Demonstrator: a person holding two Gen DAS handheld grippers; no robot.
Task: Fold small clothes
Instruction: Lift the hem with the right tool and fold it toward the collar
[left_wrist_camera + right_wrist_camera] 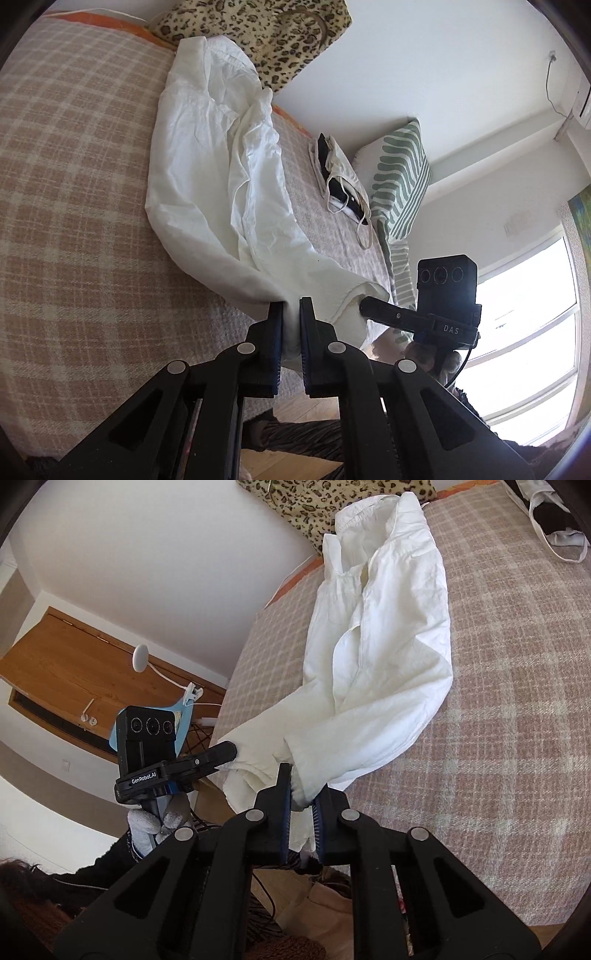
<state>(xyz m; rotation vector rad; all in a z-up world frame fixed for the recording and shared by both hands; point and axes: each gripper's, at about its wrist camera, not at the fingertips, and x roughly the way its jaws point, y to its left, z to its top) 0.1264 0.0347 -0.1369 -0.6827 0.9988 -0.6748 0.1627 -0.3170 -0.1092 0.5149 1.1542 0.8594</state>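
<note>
A white collared shirt (207,158) lies crumpled lengthwise on a pink-and-cream checked bedspread (74,184), collar toward the far end. My left gripper (291,308) is shut on the shirt's near hem at the bed's edge. The right gripper (369,305) shows in the left wrist view beside it, gripping the same hem. In the right wrist view the shirt (384,635) stretches away over the bedspread (509,701). My right gripper (304,781) is shut on a bunched hem corner. The left gripper (231,753) holds the hem to its left.
A leopard-print pillow (273,29) lies at the bed's far end. A cream tote bag (343,184) with dark contents and a green striped pillow (400,177) lie along the wall side. A window (524,332) is at right. A wooden door (74,672) and blue chair (183,716) stand beyond the bed.
</note>
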